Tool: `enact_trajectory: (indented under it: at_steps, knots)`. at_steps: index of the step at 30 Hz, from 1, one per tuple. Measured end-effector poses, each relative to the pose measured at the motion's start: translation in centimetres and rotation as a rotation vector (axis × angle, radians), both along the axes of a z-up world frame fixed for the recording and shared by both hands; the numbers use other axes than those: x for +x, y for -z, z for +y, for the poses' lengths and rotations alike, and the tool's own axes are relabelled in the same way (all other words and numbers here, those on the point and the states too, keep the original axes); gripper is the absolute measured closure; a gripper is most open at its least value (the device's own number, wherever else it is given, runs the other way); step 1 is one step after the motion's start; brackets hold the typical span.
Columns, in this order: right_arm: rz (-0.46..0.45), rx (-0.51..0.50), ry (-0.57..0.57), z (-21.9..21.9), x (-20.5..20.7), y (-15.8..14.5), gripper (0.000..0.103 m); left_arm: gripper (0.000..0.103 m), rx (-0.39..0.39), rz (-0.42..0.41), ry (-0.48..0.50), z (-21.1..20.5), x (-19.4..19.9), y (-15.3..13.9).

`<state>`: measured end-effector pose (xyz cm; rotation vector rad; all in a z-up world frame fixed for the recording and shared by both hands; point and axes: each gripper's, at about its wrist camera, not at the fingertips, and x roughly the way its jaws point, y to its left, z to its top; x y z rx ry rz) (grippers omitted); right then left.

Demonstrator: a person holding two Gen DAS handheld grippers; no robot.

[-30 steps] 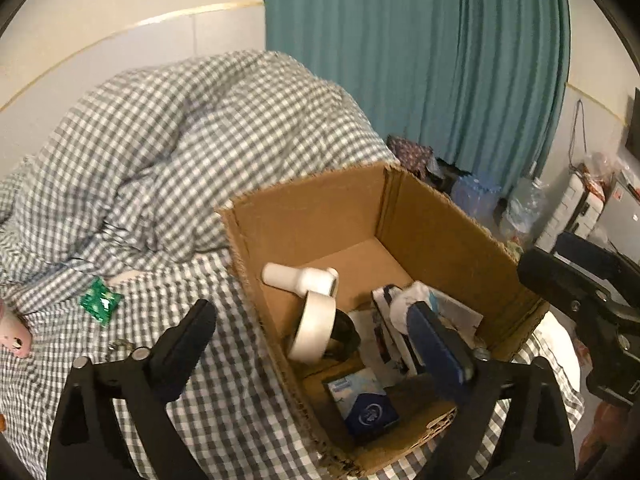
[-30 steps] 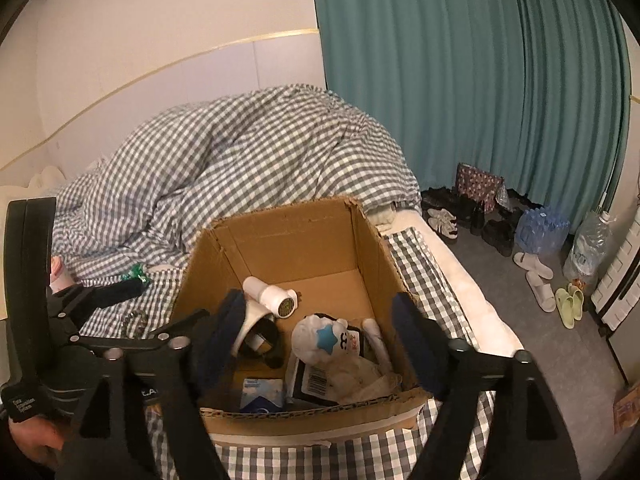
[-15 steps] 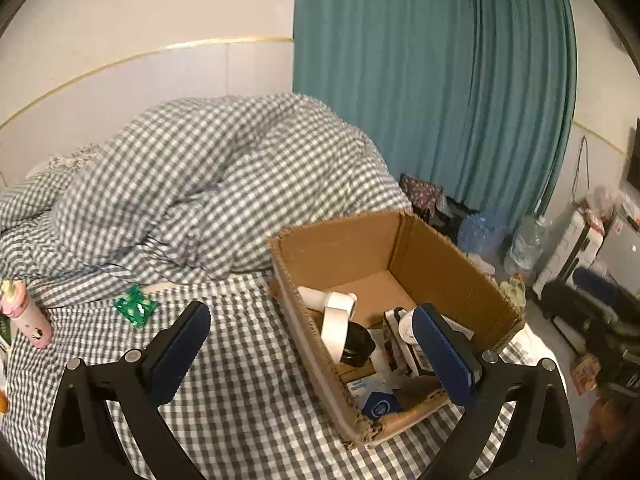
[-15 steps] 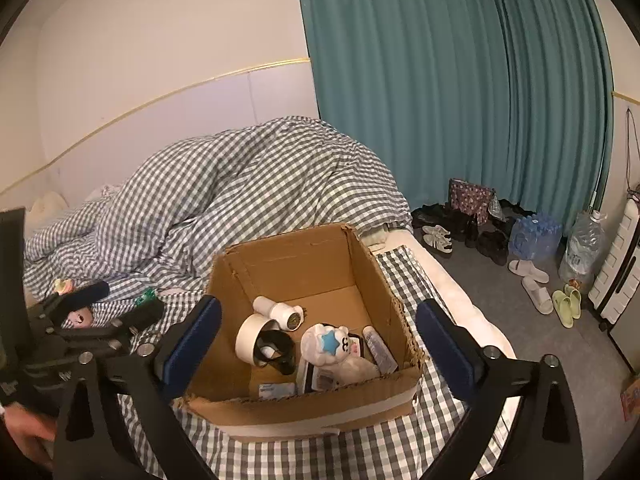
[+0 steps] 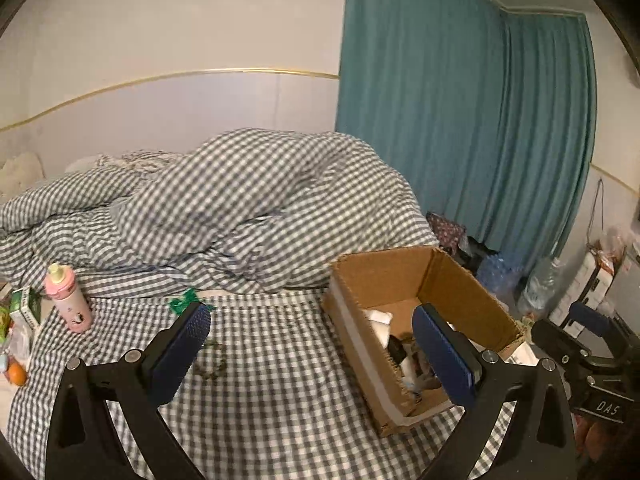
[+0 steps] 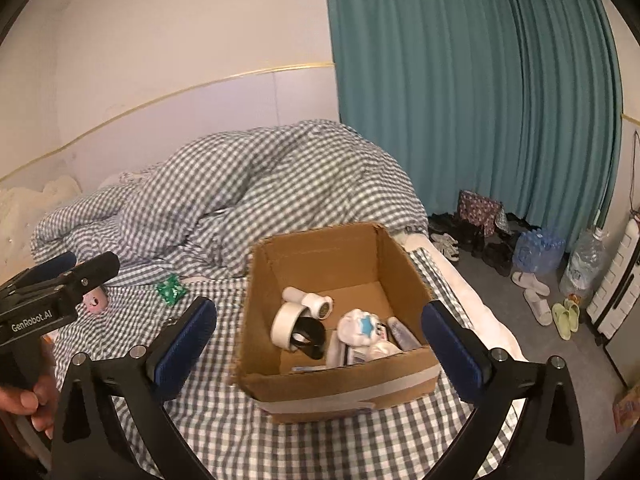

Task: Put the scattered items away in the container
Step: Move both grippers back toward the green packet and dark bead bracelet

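Observation:
An open cardboard box stands on the checked bed sheet and holds a roll of tape, a white cylinder, a white plush with a blue star and other small items. My right gripper hangs open in front of the box with nothing between its jaws. The left gripper is also open and empty, left of the box. Loose on the sheet lie a green packet, a pink bottle standing upright, and a small dark item.
A bunched checked duvet fills the back of the bed. A green-white carton and an orange sit at the far left. Shoes and water bottles crowd the floor by the teal curtain. A hand holds the left gripper.
Both grippers have drawn back and risen from the box. The right jaws spread wider. The left view swung left, bringing the pink bottle and the carton into sight.

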<state>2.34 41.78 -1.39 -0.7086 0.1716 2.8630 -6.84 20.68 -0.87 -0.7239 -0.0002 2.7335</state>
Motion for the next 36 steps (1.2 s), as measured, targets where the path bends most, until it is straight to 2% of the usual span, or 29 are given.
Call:
enact_trajectory:
  at_steps: [22, 36]
  knots:
    - [0.036, 0.007, -0.137, -10.1, -1.9, -1.1, 0.000, 0.000, -0.004, 0.033, -0.175, -14.2, 2.0, -1.1]
    - [0.033, 0.010, -0.196, -15.3, -3.3, -1.1, 0.000, 0.000, -0.025, 0.014, -0.206, -19.3, 2.0, -0.4]
